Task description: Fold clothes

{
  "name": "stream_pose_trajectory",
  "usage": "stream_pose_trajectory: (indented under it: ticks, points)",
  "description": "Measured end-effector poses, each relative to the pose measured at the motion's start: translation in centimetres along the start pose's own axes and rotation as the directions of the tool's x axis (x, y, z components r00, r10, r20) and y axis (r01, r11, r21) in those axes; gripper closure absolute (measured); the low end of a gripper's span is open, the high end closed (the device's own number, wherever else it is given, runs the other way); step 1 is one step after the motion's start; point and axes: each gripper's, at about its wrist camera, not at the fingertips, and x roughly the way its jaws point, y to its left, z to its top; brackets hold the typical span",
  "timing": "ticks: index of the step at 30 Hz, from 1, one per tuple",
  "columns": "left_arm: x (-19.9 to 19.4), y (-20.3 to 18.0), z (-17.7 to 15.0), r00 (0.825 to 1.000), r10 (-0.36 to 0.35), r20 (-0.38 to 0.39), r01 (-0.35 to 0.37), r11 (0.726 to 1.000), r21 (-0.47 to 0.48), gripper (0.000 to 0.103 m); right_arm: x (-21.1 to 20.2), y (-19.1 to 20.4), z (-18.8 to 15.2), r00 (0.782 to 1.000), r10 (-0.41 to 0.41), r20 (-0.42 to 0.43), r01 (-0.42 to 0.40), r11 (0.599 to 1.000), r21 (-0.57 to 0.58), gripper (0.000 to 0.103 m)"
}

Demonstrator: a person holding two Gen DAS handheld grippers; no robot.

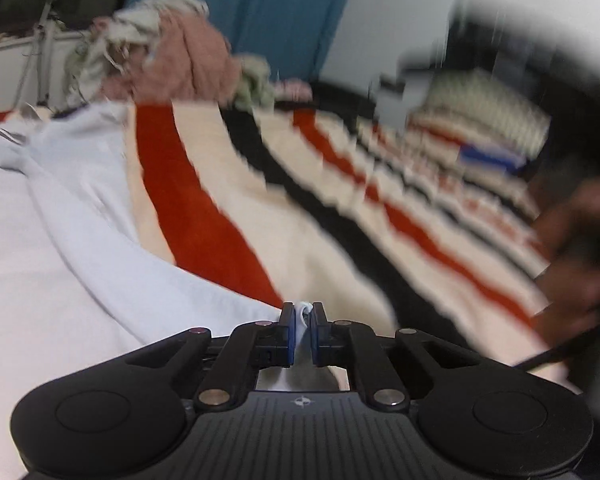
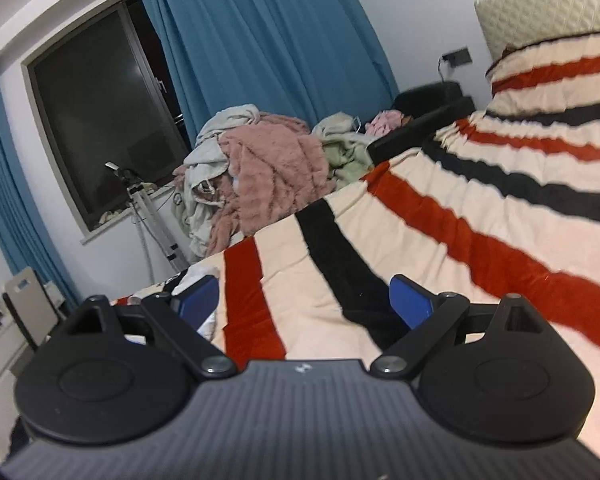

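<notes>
A: Where does the left wrist view look from?
B: Low, close over the striped blanket (image 1: 340, 216), facing across the bed toward the clothes pile (image 1: 172, 60).
A: And the right wrist view?
B: Slightly higher, facing the same pile (image 2: 260, 168) and curtain (image 2: 268, 40). Both share blanket, pile and curtain.

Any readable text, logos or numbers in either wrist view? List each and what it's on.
No readable words or numbers in either view.
Left gripper body: small round emblem, no letters.
Right gripper body: the same small emblem, too small to read.
Window: faint pale mark near the curtain edge, illegible.
Left wrist view is motion-blurred; nothing legible on the white garment.
</notes>
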Motion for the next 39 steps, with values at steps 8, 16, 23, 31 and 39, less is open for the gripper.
stream_pose_trajectory:
  ticks: [8,16,23,31,39]
  points:
    - [-12.7,6.0,-0.3,0.991,0.092,0.101,-0.062,0.963,-0.262,0.095,-0.9,1.6,-0.2,0.999,0.044,-0.003,-0.045,0.999,-0.032,0.01]
    - [-16.1,11.8,-3.6,0.964,0.252,-0.085,-0.266,0.909,-0.322,0.094,-0.6,5.1,-2.1,0.992,0.102,-0.077,-0.11,0.987,-0.117,0.01]
    - [-17.2,11.3,-3.3,0.951,0.301,-0.07,-0.308,0.92,-0.244,0.04,-0.7,7.5,-3.7,0.983,0.138,-0.117,-0.158,0.97,-0.183,0.01]
    - [-17.4,9.3,0.7,0.919,0.392,0.043,-0.385,0.916,-0.115,0.011,-1.2,9.4,-5.0,0.972,0.196,-0.131,-0.222,0.95,-0.219,0.01]
    - [-14.8,11.0,3.3,0.863,0.475,0.174,-0.471,0.88,-0.068,0.003,-1.2,11.1,-6.4,0.961,0.242,-0.134,-0.269,0.927,-0.26,0.01]
